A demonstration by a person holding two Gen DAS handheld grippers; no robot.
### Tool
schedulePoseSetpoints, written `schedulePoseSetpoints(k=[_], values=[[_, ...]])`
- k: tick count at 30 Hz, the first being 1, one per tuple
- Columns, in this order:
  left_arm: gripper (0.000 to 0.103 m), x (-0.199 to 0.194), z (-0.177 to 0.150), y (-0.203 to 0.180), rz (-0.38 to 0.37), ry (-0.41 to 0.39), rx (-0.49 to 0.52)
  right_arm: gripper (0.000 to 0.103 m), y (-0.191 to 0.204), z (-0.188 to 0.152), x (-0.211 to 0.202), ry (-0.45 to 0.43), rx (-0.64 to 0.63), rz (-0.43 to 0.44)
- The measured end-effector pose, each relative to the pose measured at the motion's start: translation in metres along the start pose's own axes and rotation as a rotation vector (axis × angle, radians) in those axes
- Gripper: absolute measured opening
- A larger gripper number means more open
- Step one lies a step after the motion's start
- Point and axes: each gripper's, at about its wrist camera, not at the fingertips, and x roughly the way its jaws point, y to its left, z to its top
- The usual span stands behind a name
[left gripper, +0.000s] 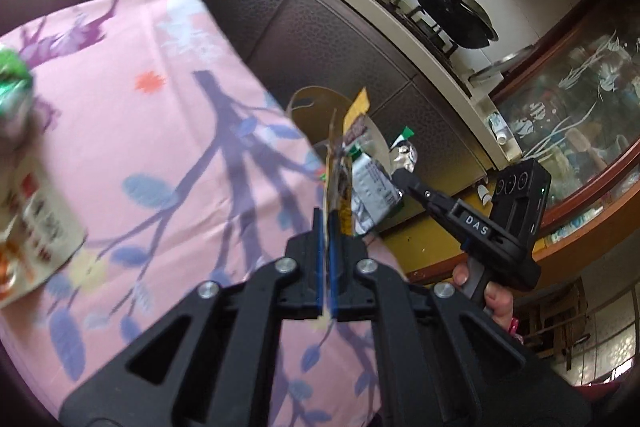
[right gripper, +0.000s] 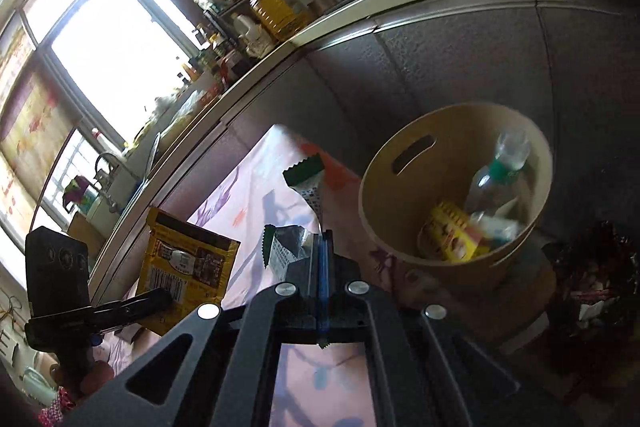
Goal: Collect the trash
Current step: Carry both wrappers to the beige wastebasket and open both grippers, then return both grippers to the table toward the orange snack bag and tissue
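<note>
Right, both claws are clenched on trash. Left claw (left gripper: 328, 227) pinches a yellow sachet (left gripper: 340, 183) edge-on near its bottom edge; right claw (right gripper: 322, 247) pinches a silver wrapper with green trim (right gripper: 296, 223), lower centre of its own view. Both are thin foil film: light, floppy, slick, likely to flutter or slip, so grip well in from the edge, not a corner. Tan bin (right gripper: 400, 227) sits centre-right in the right view, just past the table (left gripper: 160, 147) edge, already holding a clear bottle (right gripper: 496, 175) and a yellow pack (right gripper: 452, 235). More trash at far left of the left view: a printed carton (left gripper: 36, 219), blurred, on the pink cloth. Path to the bin looks open; the two claws are close together, so mind a clash.
</note>
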Motion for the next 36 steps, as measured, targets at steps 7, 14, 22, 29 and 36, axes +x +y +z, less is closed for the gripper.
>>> schedulePoseSetpoints(k=[7, 14, 22, 29, 36], values=[[0.002, 0.108, 0.066, -0.059, 0.039, 0.063, 0.140, 0.000, -0.059, 0.054, 0.025, 0.013, -0.017, -0.146], [0.019, 0.187, 0.070, -0.041, 0.233, 0.183, 0.127, 0.000, -0.096, 0.033, 0.065, 0.172, 0.053, -0.147], [0.026, 0.148, 0.054, -0.047, 0.210, 0.124, 0.129, 0.001, -0.084, 0.025, 0.056, 0.088, 0.057, -0.180], [0.038, 0.061, 0.004, -0.048, 0.153, 0.026, 0.140, 0.008, -0.067, 0.030, 0.055, 0.074, -0.031, -0.244], [0.043, -0.046, -0.072, -0.007, 0.275, -0.069, 0.142, 0.015, -0.030, 0.021, 0.021, -0.060, -0.003, 0.004]])
